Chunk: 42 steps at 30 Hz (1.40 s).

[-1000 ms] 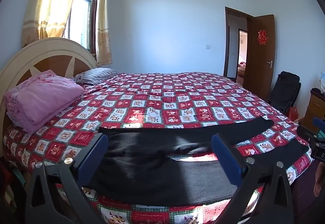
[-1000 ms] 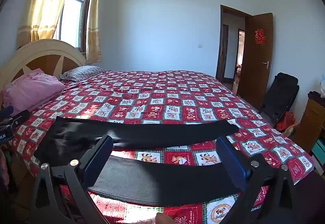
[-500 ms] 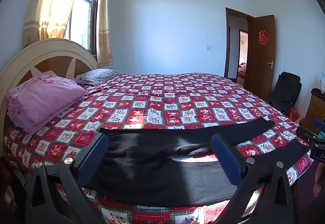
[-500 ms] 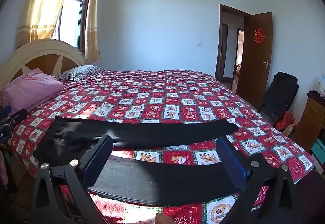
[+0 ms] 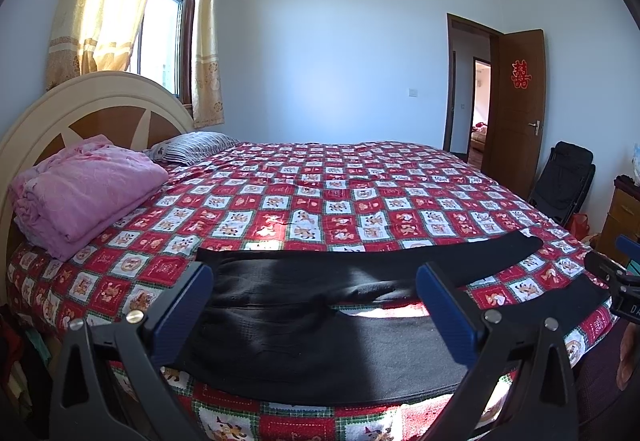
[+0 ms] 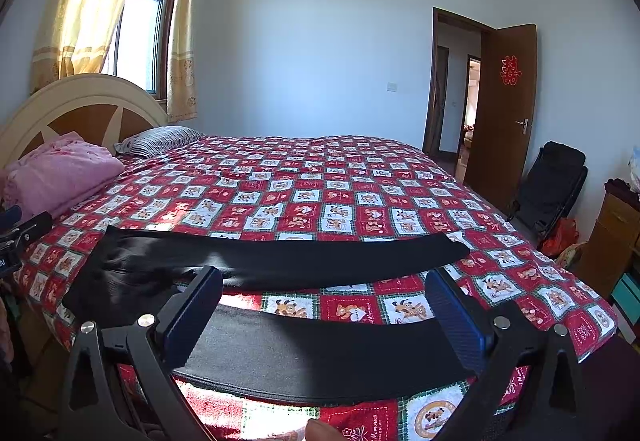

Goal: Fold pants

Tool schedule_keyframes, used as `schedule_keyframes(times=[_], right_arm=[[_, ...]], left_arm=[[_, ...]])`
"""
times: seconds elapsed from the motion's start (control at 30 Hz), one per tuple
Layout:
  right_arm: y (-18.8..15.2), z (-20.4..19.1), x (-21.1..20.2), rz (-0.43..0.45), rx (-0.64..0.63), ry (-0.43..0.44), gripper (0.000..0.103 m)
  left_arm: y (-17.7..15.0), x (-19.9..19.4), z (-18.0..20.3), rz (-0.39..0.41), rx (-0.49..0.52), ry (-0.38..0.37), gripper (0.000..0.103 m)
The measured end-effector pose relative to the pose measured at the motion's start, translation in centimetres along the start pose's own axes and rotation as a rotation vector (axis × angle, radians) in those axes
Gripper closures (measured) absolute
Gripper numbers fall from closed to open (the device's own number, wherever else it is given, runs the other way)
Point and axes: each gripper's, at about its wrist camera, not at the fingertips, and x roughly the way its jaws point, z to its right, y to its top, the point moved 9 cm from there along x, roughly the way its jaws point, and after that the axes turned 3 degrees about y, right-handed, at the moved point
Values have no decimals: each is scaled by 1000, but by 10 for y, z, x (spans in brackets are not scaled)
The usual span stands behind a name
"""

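Both hand-held grippers hover with blue-padded fingers spread wide, gripping nothing: left gripper [image 5: 314, 311] above the waist end, right gripper [image 6: 324, 311] above the legs of the black fabric pants [image 5: 320, 345], spread flat along the red checked bedspread's [image 5: 320, 201] near edge.

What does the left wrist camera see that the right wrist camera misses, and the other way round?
Only the left view shows the waist end of the black pants up close, and the right claw's tip at its right edge. Only the right view shows both legs' cuff ends, a fingertip at the bottom, and the left claw's tip at its left edge. Both show the pants lying flat on the checked bedspread, the pink blanket, the open door, and an open claw in the foreground.
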Motion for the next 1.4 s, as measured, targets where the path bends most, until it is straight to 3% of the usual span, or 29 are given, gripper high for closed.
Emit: schedule_keyframes(times=[1.4], right_arm=[[-6,-4,6,-20,-10,1,1]], left_arm=[[-12,9,2,-21,-5,8,0]])
